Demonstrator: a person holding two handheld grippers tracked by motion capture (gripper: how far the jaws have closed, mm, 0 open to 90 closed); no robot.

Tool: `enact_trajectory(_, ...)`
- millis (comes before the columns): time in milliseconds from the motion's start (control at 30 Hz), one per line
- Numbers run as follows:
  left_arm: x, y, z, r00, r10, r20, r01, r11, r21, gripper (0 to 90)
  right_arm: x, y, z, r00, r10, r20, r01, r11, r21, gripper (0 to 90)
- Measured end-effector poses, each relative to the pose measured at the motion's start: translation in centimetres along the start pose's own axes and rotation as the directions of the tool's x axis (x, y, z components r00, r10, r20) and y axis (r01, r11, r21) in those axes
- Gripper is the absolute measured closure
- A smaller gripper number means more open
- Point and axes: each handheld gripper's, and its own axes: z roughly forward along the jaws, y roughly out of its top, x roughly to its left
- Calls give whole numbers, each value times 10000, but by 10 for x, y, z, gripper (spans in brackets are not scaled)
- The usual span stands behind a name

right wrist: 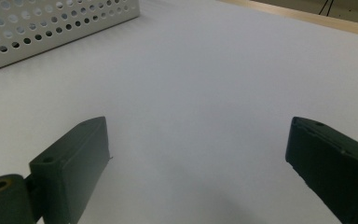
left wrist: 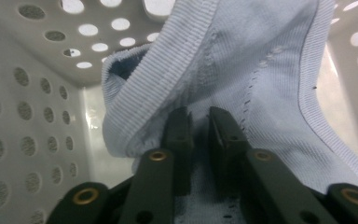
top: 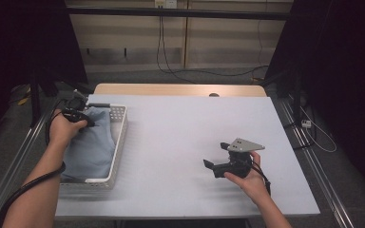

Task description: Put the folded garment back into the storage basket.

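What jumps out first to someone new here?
The light blue garment heaped in the white perforated basket at the table's left edge, with the left gripper pinching a fold of it. Mid-right, the right gripper hovers wide open over the bare white tabletop.

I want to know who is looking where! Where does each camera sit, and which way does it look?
High view: above the person's side, looking forward and down on the white table; both forearms show.
Left gripper view: rides the left gripper, looking inside the white perforated plastic basket at the light blue ribbed cloth.
Right gripper view: rides the right gripper, jaws wide, facing the bare table.
All three views show the basket.
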Motion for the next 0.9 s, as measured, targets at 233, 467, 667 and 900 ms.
enact_trajectory(233, -4, 6, -17, 9996, -119, 260, 122, 9998, -134, 669, 0, 2, -2, 10000, -8, -2, 7, 10000, -73, 56)
enact_trajectory(467, -12, 10, -30, 9991, 141, 407, -129, 9995, -298, 623, 0, 3, -4, 10000, -31, 12, 31, 9999, -133, 55)
enact_trajectory(667, -20, 8, -39, 9970, 249, 740, -230, 9994, -272, 720, 0, 4, -5, 10000, -27, -10, 27, 9998, -180, 55)
enact_trajectory(900, -27, -5, -38, 9901, 300, 1369, -263, 9992, -289, 895, 0, 4, -6, 10000, -36, 4, 36, 9998, -204, 55)
